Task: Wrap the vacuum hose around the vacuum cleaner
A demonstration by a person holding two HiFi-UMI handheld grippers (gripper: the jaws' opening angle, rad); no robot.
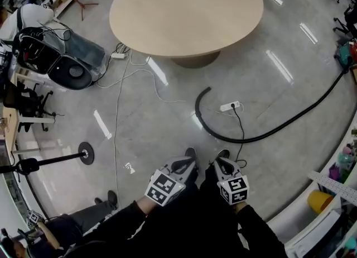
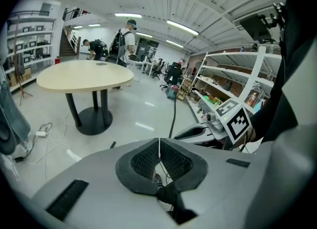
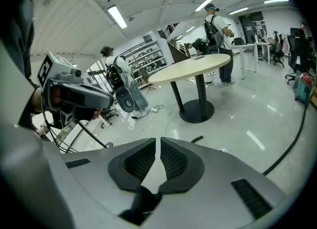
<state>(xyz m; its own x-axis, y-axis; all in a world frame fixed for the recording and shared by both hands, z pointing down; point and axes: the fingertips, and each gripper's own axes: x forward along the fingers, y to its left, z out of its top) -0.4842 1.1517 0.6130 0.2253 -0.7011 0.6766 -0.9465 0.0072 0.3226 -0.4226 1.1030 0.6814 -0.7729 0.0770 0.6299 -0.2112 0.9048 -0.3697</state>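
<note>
A long black vacuum hose (image 1: 245, 138) lies on the shiny floor. Its free end (image 1: 207, 90) curls near the round table, and the rest runs right to a teal and red machine (image 1: 343, 55) at the frame's edge, which looks like the vacuum cleaner. The hose (image 2: 173, 116) also shows in the left gripper view, and as a black arc (image 3: 292, 146) in the right gripper view. My left gripper (image 1: 188, 163) and right gripper (image 1: 223, 163) are side by side close to my body, short of the hose. Both are shut with nothing between the jaws (image 2: 159, 143) (image 3: 158, 146).
A round beige table (image 1: 187, 11) on a pedestal stands beyond the hose. A white power strip (image 1: 230, 106) with a black cable lies inside the hose's curve. White cables (image 1: 134, 78), a stand's base (image 1: 86, 153) and covered black equipment (image 1: 67, 61) are at left. Shelving (image 1: 334, 195) lines the right.
</note>
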